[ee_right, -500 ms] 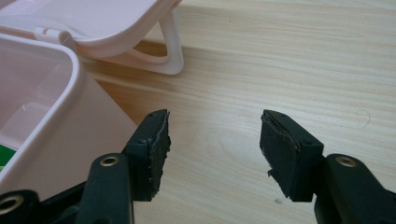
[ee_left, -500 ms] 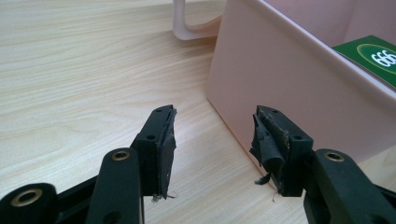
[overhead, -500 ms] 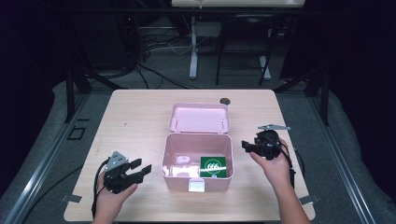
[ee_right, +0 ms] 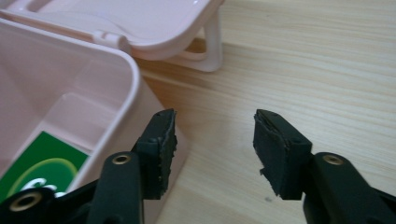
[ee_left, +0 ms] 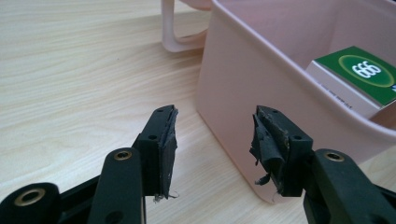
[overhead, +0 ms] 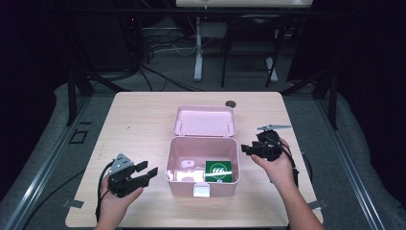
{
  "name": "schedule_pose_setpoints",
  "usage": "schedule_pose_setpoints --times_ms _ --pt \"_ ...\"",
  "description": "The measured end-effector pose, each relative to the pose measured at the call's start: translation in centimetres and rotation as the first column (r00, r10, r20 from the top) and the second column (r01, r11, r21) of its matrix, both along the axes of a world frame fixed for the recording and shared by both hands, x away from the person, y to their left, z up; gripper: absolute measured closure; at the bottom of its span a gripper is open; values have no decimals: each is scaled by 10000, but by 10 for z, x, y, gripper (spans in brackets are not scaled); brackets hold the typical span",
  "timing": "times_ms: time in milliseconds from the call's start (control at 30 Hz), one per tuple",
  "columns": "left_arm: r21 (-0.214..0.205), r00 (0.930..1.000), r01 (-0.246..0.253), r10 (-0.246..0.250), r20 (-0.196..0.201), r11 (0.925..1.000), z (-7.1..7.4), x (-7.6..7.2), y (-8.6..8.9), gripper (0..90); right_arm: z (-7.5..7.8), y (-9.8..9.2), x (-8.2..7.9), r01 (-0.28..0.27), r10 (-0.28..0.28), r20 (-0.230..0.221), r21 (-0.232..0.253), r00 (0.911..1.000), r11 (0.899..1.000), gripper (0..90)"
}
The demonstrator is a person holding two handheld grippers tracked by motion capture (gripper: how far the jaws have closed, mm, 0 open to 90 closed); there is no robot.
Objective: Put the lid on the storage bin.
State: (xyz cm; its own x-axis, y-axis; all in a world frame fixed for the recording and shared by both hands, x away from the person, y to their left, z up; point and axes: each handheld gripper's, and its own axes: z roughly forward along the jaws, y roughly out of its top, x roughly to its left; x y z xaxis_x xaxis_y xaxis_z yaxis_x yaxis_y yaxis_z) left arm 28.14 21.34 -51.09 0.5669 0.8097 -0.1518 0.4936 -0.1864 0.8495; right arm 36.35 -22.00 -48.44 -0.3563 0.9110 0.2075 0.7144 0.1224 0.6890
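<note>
From the high view, I see the open pink plastic box (overhead: 202, 167) mid-table, lid (overhead: 205, 120) flung back on the far side, my left gripper (overhead: 143, 173) and right gripper (overhead: 249, 149) flanking it, both wide and empty. In the left gripper view, a green-topped white carton (ee_left: 362, 77) lies inside. In the right gripper view, the box's smooth wall looks light, rigid and slippery; I'd pinch its rim (ee_right: 132, 70).

Bare table (overhead: 139, 124) flanks the open pink box (overhead: 202, 189); its flipped-back lid (overhead: 205, 120) blocks the rear.
</note>
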Motion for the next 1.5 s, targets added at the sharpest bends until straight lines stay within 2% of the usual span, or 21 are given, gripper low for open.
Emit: schedule_pose_setpoints --times_ms 67,100,133,267,533,800,1067,1233,1433,1500 --pt "-2 10000 92 -92 35 10000 2 0 -1 497 4 1 3 -182 182 -144 7 9997 9998 513" --pt "-6 10000 92 -92 30 10000 3 0 -2 499 9 1 5 -309 307 -411 -33 9987 9995 522" --pt "-21 9999 150 -150 47 9999 5 0 -2 499 9 2 7 -325 327 -282 87 9991 9994 523" --pt "-64 9997 224 -224 65 9997 8 -1 -4 500 19 4 15 -477 508 -669 465 9965 9978 525" --pt "-146 9988 448 -445 187 9989 17 -1 -7 511 35 9 27 -483 494 -1103 127 9927 9988 510" --pt "-202 9976 661 -657 197 9976 29 3 -15 523 42 9 40 -280 267 -1188 -94 9926 9996 508" --pt "-104 9939 1094 -1093 114 9939 43 8 -29 583 50 11 50 -141 112 -1226 -228 9924 9996 511" --pt "66 9927 1210 -1209 -15 9926 40 9 -35 638 57 14 58 -95 63 -1165 -266 9932 9996 517" --pt "226 9904 1378 -1374 -154 9902 35 8 -39 660 61 19 64 -89 59 -1143 -261 9934 9996 521" --pt "256 9897 1427 -1423 -160 9894 33 7 -40 677 64 20 68 -27 4 -1265 -179 9920 9998 523"
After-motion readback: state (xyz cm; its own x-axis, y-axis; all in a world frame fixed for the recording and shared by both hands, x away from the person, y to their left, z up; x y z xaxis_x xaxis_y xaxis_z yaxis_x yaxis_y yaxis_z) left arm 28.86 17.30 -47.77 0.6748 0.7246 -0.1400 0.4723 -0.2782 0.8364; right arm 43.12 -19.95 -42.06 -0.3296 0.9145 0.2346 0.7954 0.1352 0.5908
